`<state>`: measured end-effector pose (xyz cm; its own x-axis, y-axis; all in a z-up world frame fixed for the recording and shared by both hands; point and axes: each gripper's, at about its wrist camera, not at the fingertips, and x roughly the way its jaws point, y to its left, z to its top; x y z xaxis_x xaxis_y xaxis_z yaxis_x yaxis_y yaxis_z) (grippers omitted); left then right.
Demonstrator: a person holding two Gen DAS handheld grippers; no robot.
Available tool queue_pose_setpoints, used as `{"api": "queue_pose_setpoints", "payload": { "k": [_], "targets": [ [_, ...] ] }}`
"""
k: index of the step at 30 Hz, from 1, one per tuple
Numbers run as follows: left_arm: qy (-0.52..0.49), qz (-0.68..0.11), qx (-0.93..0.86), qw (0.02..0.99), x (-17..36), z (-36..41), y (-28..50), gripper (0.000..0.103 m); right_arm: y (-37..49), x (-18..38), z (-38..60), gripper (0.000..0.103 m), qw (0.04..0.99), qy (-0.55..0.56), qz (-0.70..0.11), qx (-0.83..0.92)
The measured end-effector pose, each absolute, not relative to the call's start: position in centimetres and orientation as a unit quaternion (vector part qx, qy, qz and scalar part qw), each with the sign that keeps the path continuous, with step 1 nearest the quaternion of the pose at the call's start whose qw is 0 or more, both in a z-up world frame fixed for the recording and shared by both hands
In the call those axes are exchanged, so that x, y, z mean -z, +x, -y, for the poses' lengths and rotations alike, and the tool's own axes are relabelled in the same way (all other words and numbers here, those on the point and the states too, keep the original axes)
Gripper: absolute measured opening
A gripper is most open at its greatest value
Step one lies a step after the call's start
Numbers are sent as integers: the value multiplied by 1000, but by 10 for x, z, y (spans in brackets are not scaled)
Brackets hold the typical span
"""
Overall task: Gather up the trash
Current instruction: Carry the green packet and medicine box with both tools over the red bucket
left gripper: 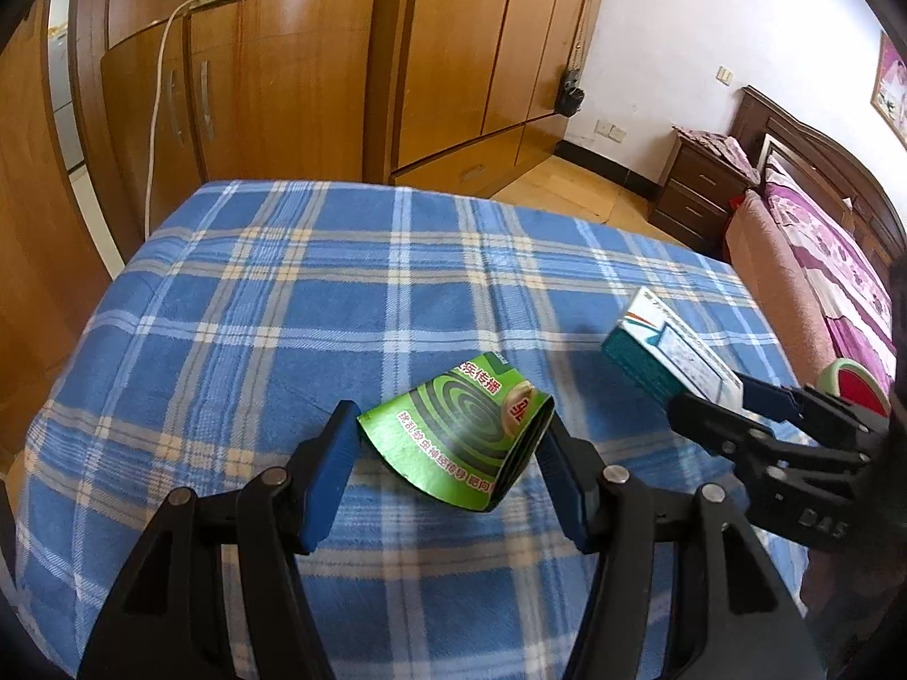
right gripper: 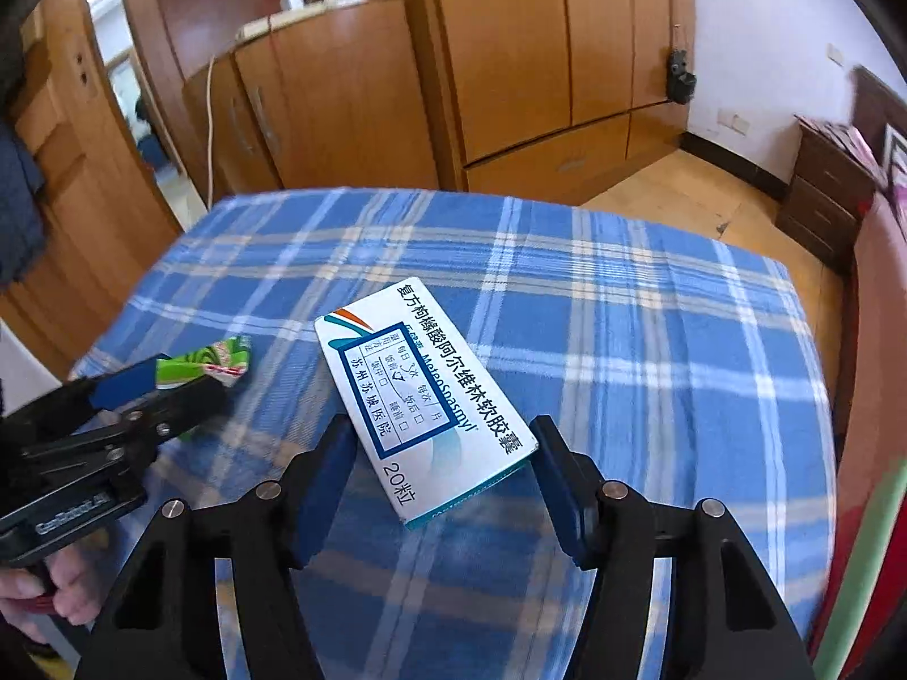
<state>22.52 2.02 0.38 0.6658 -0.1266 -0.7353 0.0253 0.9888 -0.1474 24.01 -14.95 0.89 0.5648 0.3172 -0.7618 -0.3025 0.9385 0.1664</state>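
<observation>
The left gripper (left gripper: 453,442) jaws clamp a folded green cardboard mosquito-coil packet (left gripper: 462,433); the right gripper (right gripper: 439,479) jaws pinch a white-and-teal medicine box (right gripper: 419,402), above the blue plaid-covered counter (left gripper: 340,294). Wooden wardrobes (left gripper: 317,85) stand beyond its far edge.

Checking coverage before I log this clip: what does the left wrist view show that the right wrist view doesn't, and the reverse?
Only the left wrist view shows the green packet's spiral print, a framed picture on the wall, and the box's teal side.

Only the right wrist view shows the box's white printed face, the doorway, and fingers of the person's hand on the left gripper's handle.

Both show the plaid cloth, wardrobe, nightstand, packet between the left jaws, and box between the right gripper's jaws.
</observation>
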Motion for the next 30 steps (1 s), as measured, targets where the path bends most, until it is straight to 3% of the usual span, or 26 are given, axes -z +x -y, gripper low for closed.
{"api": "queue_pose_setpoints", "payload": {
  "k": [12, 30],
  "targets": [
    [-61, -392, 88, 914, -36, 6, 182, 62, 155, -45, 205, 64, 897, 119, -402, -139],
    [-11, -387, 184, 904, -66, 106, 136, 62, 59, -73, 312, 64, 921, 170, -351, 2]
  ]
}}
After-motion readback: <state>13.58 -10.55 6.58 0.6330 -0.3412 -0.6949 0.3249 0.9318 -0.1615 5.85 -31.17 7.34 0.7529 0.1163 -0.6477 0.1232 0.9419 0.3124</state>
